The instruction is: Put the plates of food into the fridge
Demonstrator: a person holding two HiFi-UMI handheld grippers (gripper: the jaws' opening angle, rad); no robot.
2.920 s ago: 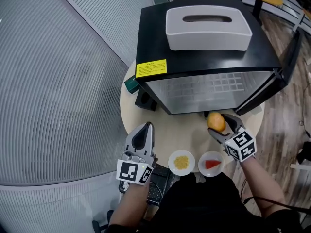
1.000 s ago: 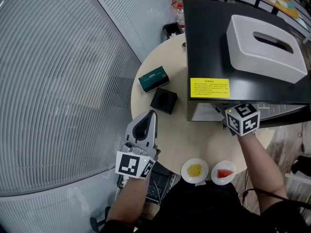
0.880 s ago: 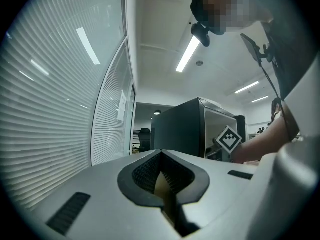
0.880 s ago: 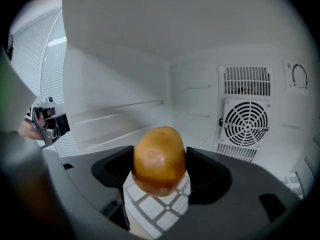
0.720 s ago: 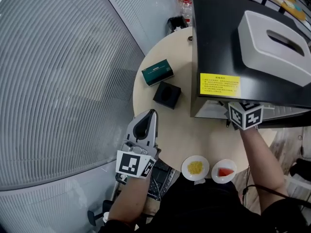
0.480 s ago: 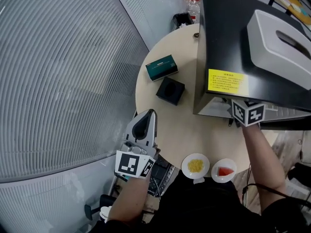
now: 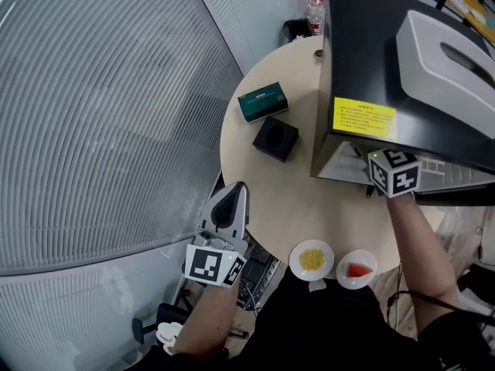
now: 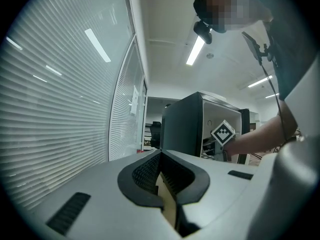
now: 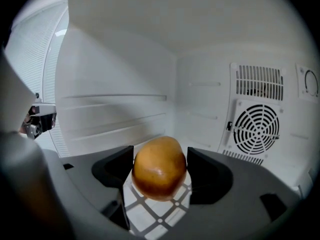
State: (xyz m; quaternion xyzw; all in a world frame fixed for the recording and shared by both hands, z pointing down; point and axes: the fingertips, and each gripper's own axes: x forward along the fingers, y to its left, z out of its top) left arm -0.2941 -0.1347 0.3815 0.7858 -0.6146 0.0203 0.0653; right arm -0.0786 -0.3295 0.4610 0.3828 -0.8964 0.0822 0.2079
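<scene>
Plates (image 7: 311,260) untouched on table (image 7: 302,207); fruit (image 9: 159,164) clamped by right gripper (image 9: 160,180) inside fridge (image 7: 362,29), release due next; left gripper (image 8: 161,173) closed, empty.

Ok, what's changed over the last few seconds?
The right gripper, still shut on the orange fruit, has moved from in front of the fridge to inside it. Nothing was let go. The left gripper stays shut by the table edge; the yellow food plate and red food plate remain untouched.
</scene>
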